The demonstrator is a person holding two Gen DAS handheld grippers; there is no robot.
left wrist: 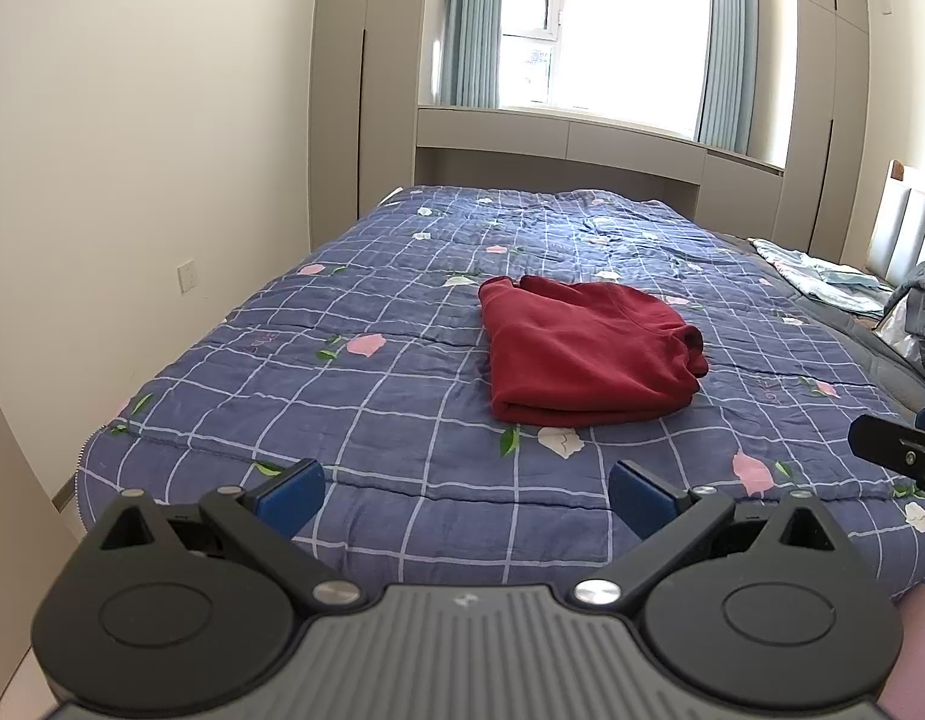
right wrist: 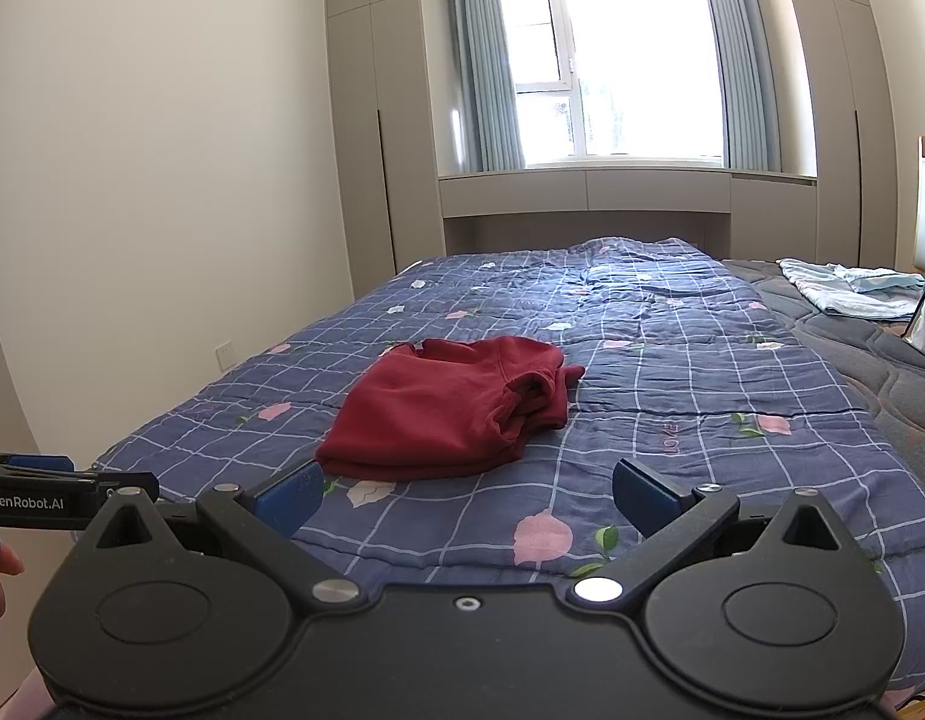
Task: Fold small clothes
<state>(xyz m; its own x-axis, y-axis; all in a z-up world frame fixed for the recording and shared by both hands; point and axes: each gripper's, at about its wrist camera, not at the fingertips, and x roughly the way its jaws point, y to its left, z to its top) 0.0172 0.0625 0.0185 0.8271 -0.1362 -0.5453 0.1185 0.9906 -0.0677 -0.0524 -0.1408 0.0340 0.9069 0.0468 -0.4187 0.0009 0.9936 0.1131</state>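
Observation:
A dark red garment [left wrist: 588, 354] lies folded into a thick rectangle on the blue checked quilt [left wrist: 354, 396], sleeve bunched at its right end. My left gripper [left wrist: 465, 495] is open, hovering over the quilt's near edge, well short of the garment, nothing between its blue pads. From the right wrist view the same red garment [right wrist: 456, 408] sits left of centre on the quilt [right wrist: 702, 396]. My right gripper [right wrist: 465, 498] is open and empty, its left pad [right wrist: 288, 495] just in front of the garment's near corner. Each gripper appears at the edge of the other's view.
The bed fills the room between a cream wall [left wrist: 132, 150] on the left and wardrobes by the window [left wrist: 618, 30]. Light blue clothes [right wrist: 852, 288] lie on a grey mattress pad at the right. A grey bundle [left wrist: 918, 312] sits near the headboard.

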